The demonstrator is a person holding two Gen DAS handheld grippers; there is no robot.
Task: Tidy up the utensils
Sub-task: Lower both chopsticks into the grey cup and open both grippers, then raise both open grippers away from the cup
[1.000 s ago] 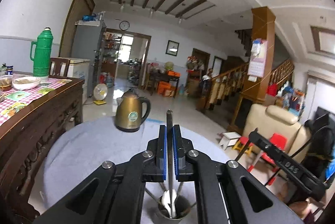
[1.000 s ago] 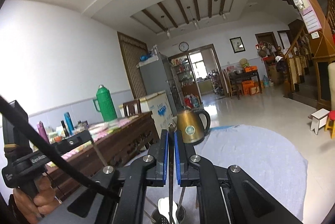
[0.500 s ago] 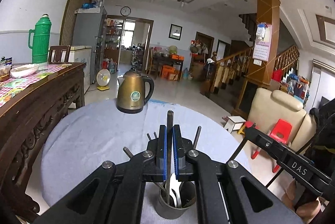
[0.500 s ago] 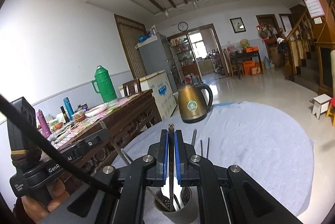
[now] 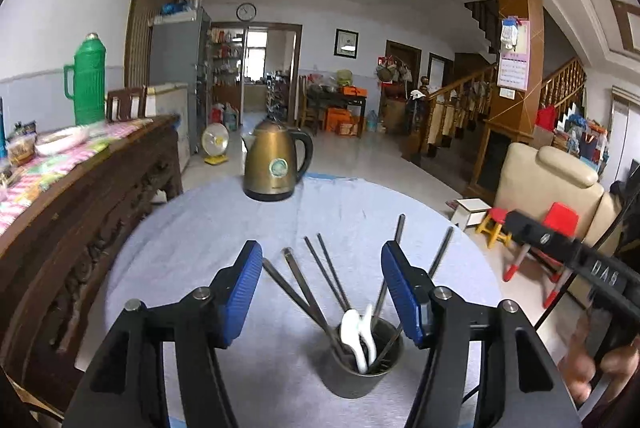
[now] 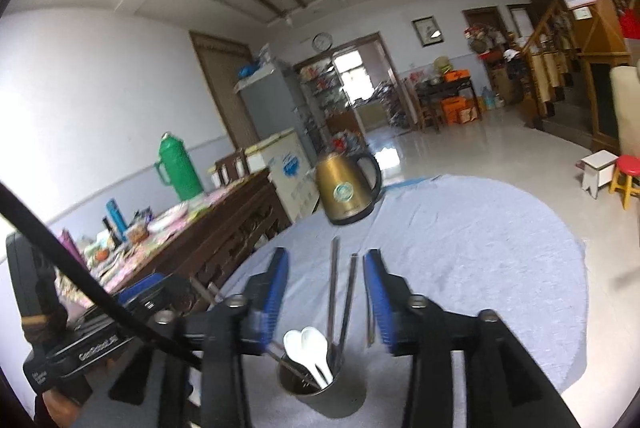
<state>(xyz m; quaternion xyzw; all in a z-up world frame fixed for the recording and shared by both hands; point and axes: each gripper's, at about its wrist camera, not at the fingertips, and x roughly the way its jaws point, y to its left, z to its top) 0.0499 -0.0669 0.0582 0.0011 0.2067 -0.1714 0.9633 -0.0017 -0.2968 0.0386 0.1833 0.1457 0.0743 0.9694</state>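
Note:
A dark metal cup (image 5: 362,368) stands on the round table with the grey cloth (image 5: 200,236). It holds several metal chopsticks (image 5: 320,276) and white spoons (image 5: 356,336). My left gripper (image 5: 322,292) is open and empty above and behind the cup. In the right wrist view the same cup (image 6: 320,388) with white spoons (image 6: 308,346) and chopsticks (image 6: 340,292) sits just below my right gripper (image 6: 326,300), which is open and empty. The other hand-held gripper shows at the right edge of the left view (image 5: 580,268) and at the lower left of the right view (image 6: 80,344).
A gold electric kettle (image 5: 276,163) stands at the far side of the table. A dark wooden sideboard (image 5: 80,207) with a green thermos (image 5: 88,79) and dishes runs along the left. A cream sofa (image 5: 548,179) and small stools (image 5: 496,224) are to the right.
Both grippers were shut on a metal chopstick held upright over the cup; both have opened and the chopsticks now stand in the cup. Both cameras have tilted down toward the table.

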